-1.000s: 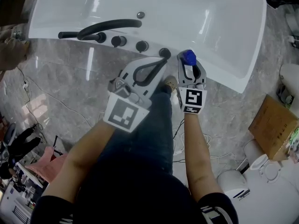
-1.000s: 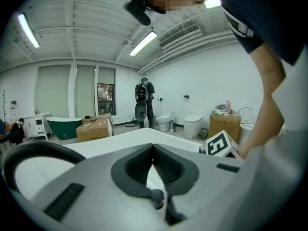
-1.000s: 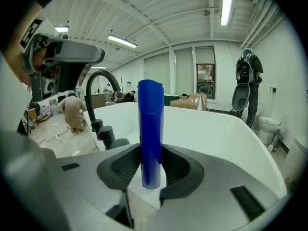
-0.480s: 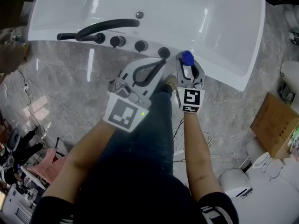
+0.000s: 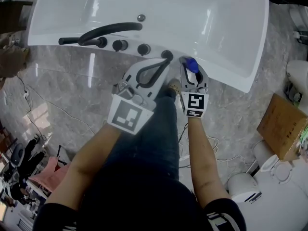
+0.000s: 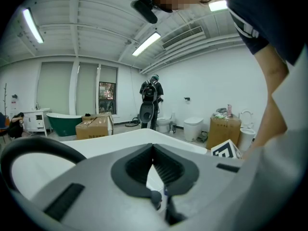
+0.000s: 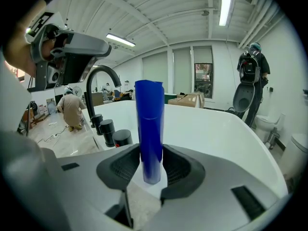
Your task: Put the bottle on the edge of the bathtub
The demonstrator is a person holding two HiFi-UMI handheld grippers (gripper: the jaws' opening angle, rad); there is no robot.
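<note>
A tall blue bottle (image 7: 150, 129) stands upright on the white bathtub's near rim (image 5: 219, 75), just right of the black knobs. In the head view only its blue top (image 5: 191, 65) shows. My right gripper (image 5: 193, 70) is round the bottle low down. Its pads (image 7: 126, 163) still lie against both sides, and the jaws are opening. My left gripper (image 5: 165, 64) hovers beside it on the left, tips over the rim near the rightmost knob (image 5: 166, 55). It is shut with nothing in it, seen in its own view as pads meeting at the tip (image 6: 153, 146).
A black curved faucet (image 5: 103, 31) and more black knobs (image 5: 131, 46) sit on the tub's rim to the left. A cardboard box (image 5: 281, 128) and white fixtures (image 5: 243, 189) stand on the grey floor at right. Cables trail by the person's feet. People stand in the background.
The right gripper and bottle have come down slightly onto the rim, a little nearer the knobs. The left gripper has hardly moved.
</note>
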